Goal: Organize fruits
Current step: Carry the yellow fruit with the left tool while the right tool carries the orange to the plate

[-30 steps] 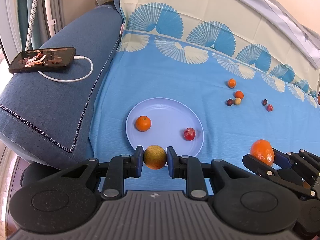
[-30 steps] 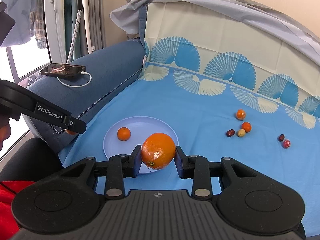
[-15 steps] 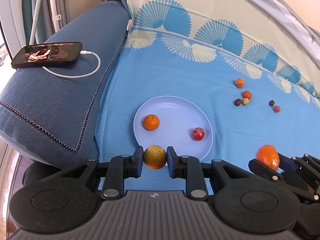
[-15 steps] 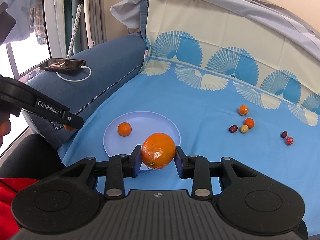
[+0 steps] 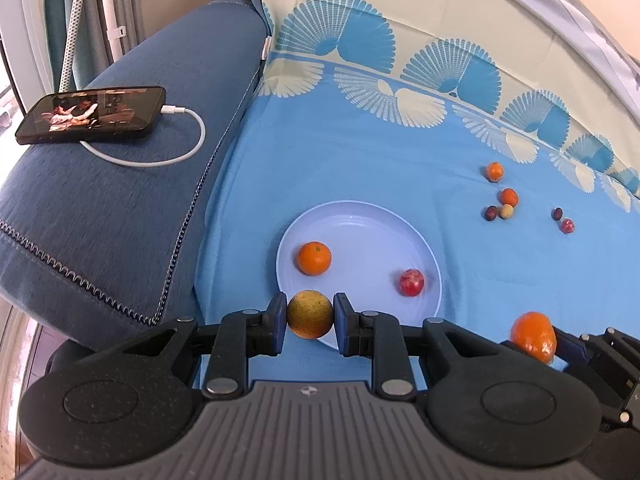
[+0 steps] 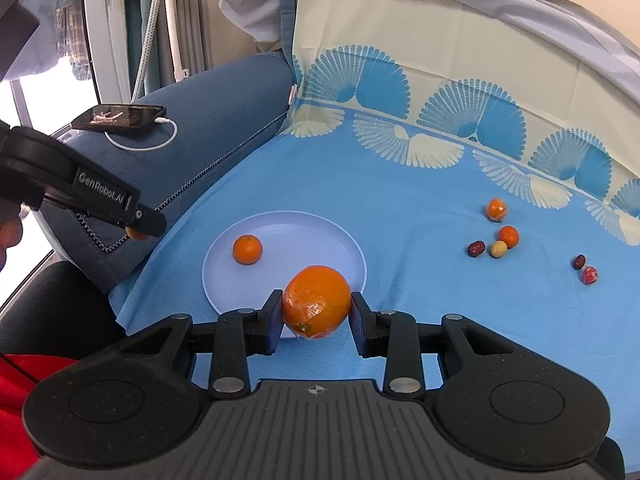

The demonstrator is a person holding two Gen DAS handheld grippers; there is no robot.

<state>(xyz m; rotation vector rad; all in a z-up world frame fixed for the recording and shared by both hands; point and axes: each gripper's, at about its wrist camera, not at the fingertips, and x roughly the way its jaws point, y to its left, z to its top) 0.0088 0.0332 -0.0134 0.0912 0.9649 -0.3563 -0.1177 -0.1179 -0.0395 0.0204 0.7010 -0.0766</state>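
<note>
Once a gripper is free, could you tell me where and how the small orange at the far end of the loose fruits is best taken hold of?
Grip the small orange across its widest middle, coming from above with the fingers to its left and right. It is round, so any waist suits, and it sits alone on the blue cloth, apart from the orange fruit nearer the camera. Both sides look free, so a top-down approach seems safest.

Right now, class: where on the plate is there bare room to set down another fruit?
The plate is bare through its middle and far half, between the small orange and the red fruit. The loose cluster to its right is crowded.
</note>
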